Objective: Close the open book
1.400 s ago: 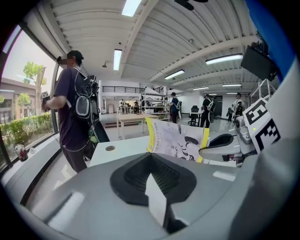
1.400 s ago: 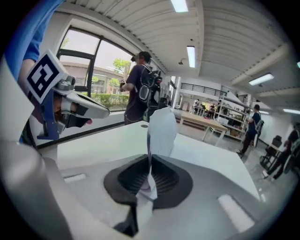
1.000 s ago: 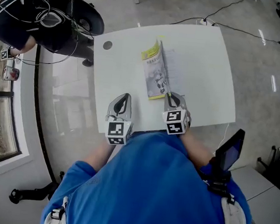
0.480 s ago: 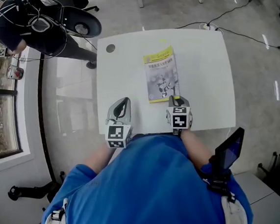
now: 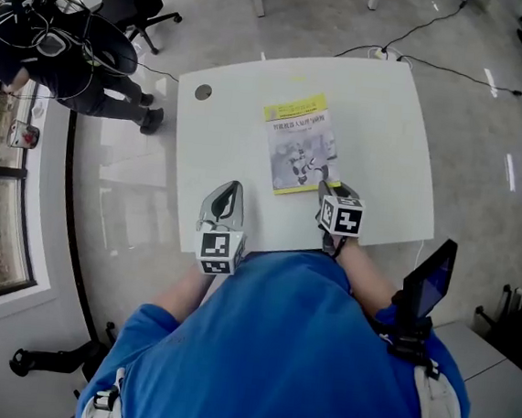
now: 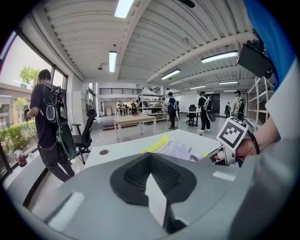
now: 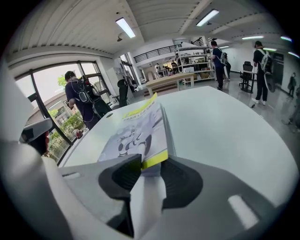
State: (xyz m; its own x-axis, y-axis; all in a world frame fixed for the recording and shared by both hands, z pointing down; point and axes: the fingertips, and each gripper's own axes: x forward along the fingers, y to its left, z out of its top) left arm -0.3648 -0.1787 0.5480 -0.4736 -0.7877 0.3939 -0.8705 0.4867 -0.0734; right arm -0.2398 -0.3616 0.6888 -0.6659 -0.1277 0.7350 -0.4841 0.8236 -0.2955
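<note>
The book (image 5: 301,143) lies closed and flat on the white table (image 5: 388,124), its yellow-and-grey cover facing up. My right gripper (image 5: 325,189) is at the book's near right corner. In the right gripper view that yellow-edged corner (image 7: 153,160) sits between the jaws, which are opening and do not clamp it. My left gripper (image 5: 232,190) rests near the table's front edge, left of the book, shut and with nothing in it. In the left gripper view the book (image 6: 173,147) lies ahead to the right, beside the right gripper's marker cube (image 6: 232,133).
A round grommet (image 5: 202,90) sits at the table's far left corner. A person with a backpack (image 5: 56,46) stands on the floor at upper left beside an office chair (image 5: 148,0). A cable (image 5: 441,60) runs behind the table. A black device (image 5: 429,279) hangs at my right side.
The book's cover, standing on edge a second ago in the right gripper's hold, has come down flat. The right gripper rolled, drew back toward the near corner and loosened its jaws. The left gripper barely moved.
</note>
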